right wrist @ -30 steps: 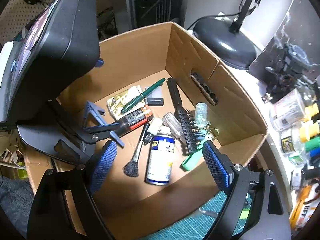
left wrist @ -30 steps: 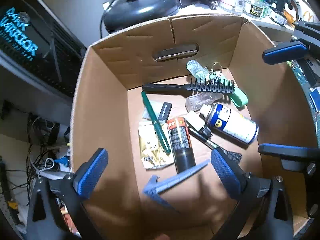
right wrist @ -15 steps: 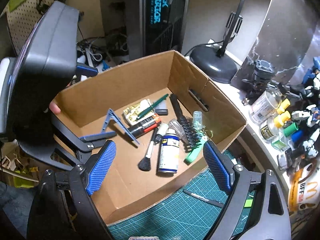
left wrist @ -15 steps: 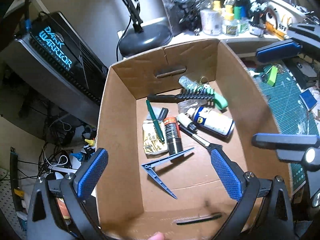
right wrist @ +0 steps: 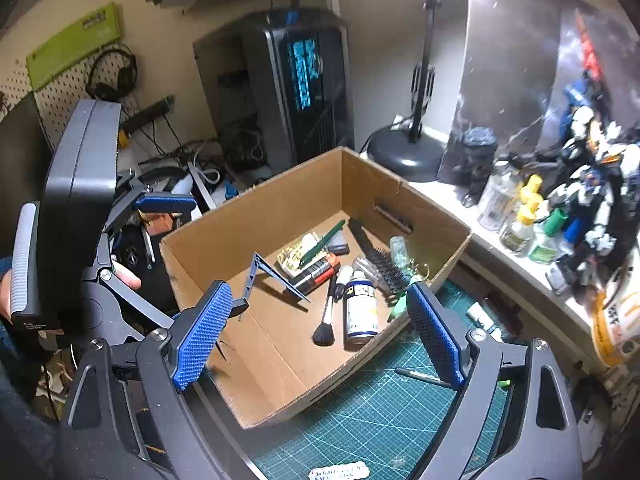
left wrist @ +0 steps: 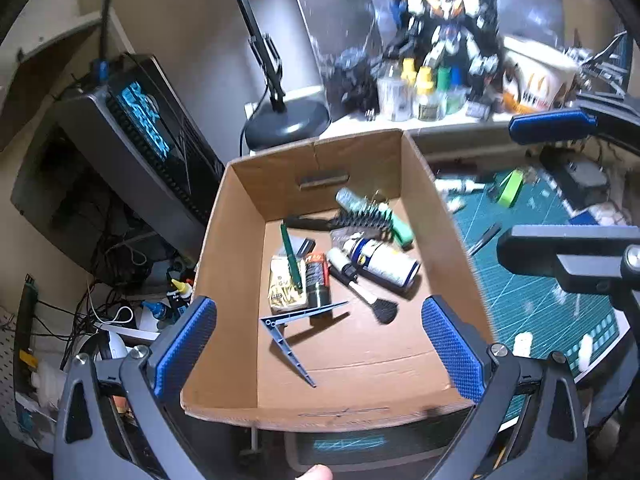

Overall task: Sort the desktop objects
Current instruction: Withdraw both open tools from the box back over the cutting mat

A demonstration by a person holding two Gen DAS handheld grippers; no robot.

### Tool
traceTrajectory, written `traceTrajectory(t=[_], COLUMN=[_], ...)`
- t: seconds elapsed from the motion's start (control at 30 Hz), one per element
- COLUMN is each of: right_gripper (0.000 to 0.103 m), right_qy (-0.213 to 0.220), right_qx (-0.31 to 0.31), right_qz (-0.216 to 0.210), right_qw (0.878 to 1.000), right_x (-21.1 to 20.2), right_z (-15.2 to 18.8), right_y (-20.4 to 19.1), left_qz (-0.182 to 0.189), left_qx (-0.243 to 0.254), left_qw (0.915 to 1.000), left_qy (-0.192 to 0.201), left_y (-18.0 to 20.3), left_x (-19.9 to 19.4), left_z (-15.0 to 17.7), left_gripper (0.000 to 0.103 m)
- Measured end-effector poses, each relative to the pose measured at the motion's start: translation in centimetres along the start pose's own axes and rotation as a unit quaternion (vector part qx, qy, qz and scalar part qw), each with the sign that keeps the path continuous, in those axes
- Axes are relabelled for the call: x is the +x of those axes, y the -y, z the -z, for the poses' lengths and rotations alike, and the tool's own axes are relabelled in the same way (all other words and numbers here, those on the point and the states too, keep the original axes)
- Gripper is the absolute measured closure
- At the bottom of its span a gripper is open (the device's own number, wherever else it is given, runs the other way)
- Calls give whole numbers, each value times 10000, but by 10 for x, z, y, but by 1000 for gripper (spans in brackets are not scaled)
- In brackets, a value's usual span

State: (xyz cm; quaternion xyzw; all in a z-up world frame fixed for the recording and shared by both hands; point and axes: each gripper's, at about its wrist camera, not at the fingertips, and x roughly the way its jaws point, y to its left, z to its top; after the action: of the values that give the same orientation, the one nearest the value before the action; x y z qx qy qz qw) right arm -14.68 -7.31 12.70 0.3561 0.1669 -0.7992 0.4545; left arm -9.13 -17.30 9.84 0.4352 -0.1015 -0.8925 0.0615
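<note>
An open cardboard box [left wrist: 236, 236] [right wrist: 200, 248] holds sorted items: a blue plastic bracket [left wrist: 288, 328] [right wrist: 260, 270], a white spray can [left wrist: 386, 260] [right wrist: 360, 312], a black comb brush [left wrist: 340, 220] [right wrist: 380, 264], a green pen [left wrist: 290, 256] [right wrist: 322, 240], a small dusting brush [left wrist: 366, 296] [right wrist: 326, 320] and a dark tube [left wrist: 318, 284]. My left gripper [left wrist: 320, 344] is open and empty above the box's near edge. My right gripper [right wrist: 320, 336] is open and empty above the box, to its right.
A green cutting mat [left wrist: 532, 280] [right wrist: 380, 412] lies right of the box with a pen [right wrist: 424, 376] and a green block [left wrist: 510, 188] on it. A lamp base [left wrist: 288, 126] [right wrist: 404, 152], paint bottles [right wrist: 520, 216], a robot model [left wrist: 448, 20] and a computer tower [right wrist: 300, 84] stand behind.
Both grippers have pulled up and back from the box, open and empty throughout. The box and its contents look smaller and have not moved.
</note>
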Motion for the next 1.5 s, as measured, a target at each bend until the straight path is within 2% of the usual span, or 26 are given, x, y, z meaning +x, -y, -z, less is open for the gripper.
traceTrajectory(t=[0.3,0.47,0.6,0.73,0.8,0.93,1.03,1.13,1.23,1.27,1.33,1.4,1.5], right_gripper=[15,14,14,14,14,14,14,14,15,15,15,19,20], right_qy=[932,1351,1839,2282,2408,2380,2270,2134,2021,2081,2004,1701,1421], right_qx=[-127,-246,-343,-337,-243,143,515,921,1267,1365,1626,1736,1788], right_qz=[37,265,656,1029,1207,1456,1640,1726,1941,2099,2206,2089,2239], right_qw=[9956,9902,9801,9676,9627,9602,9586,9572,9515,9455,9406,9473,9475], right_x=[-75,-112,-147,-182,-197,-205,-204,-199,-189,-186,-177,-164,-151], right_z=[25,44,64,93,114,153,182,209,232,244,265,276,290], right_y=[-27,-40,-49,-51,-49,-35,-20,1,22,26,36,47,60], left_qz=[-114,-108,-125,69,227,732,1277,1583,1643,1616,1758,2011,2075], left_qx=[-293,-477,-634,-702,-690,-524,-441,-469,-665,-693,-632,-468,-50], left_qw=[9961,9908,9808,9655,9611,9587,9580,9567,9570,9568,9531,9475,9515], left_qy=[823,1265,1842,2507,2665,2699,2529,2399,2296,2317,2383,2443,2268], left_y=[18,29,37,49,56,78,98,113,126,135,154,174,201], left_x=[-59,-88,-115,-143,-146,-132,-105,-81,-59,-54,-46,-38,-15], left_z=[16,28,42,65,78,108,130,138,138,139,143,147,139], left_gripper=[0,0,0,0,0,0,0,0,0,0,0,0,0])
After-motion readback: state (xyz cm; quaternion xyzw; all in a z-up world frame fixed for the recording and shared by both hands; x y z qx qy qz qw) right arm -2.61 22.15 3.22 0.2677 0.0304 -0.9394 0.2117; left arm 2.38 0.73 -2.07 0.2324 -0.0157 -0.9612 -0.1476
